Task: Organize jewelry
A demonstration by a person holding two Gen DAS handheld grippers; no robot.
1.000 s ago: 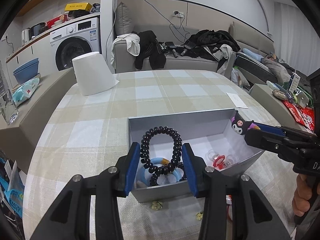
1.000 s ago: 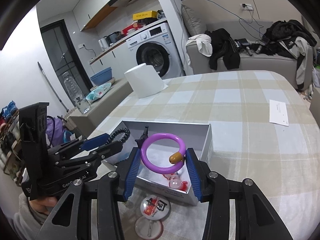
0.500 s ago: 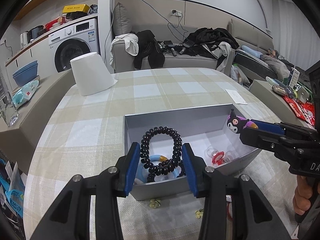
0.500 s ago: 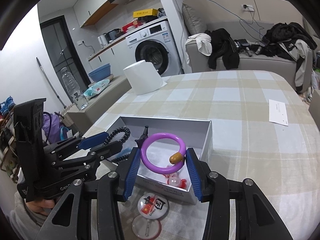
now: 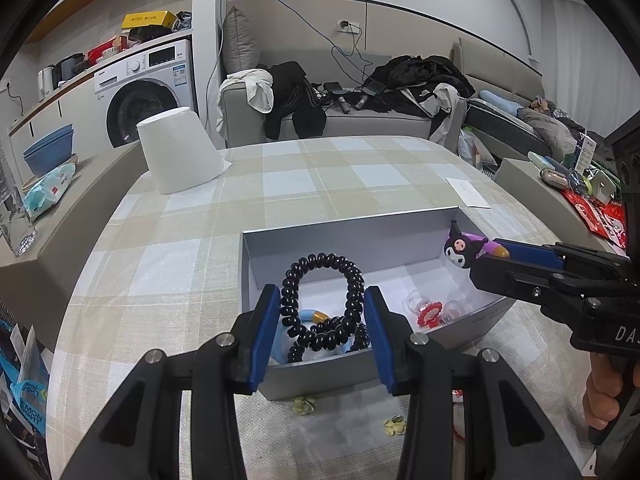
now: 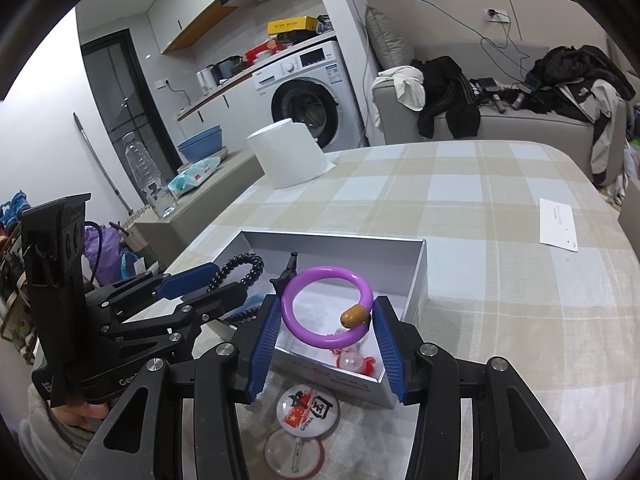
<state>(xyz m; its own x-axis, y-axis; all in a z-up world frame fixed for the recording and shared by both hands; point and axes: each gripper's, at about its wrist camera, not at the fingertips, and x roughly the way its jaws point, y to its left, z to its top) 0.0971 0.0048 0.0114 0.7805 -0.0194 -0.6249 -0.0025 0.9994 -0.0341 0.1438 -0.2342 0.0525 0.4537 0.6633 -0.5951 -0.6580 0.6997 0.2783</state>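
Little has shifted since the earlier frame: both my hands hold their places above the grey box (image 5: 344,236), and only my right gripper (image 6: 326,336) has its jaws just easing apart around the purple ring bracelet (image 6: 326,308), which sits between the blue pads. In the right wrist view that ring stands upright at lower centre, directly over the box's near right corner, its cartoon charm (image 5: 460,248) poking out behind. My left gripper (image 5: 322,328) is clamped on the black spiral hair tie (image 5: 320,280), whose loop rises at centre frame over the box's near left part, its lower coils trailing toward a pale blue bracelet (image 5: 310,316) on the box floor. By my judgement the coming move is a straight drop, since each piece hangs inside the box walls with open white floor beneath. Clear beads with a red flower (image 5: 430,310) lie toward the right side of the box. On the checked bench (image 5: 280,184), small yellow charms (image 5: 304,406) and round badges (image 6: 308,406) wait just outside the near wall, at the bottom of the frames.
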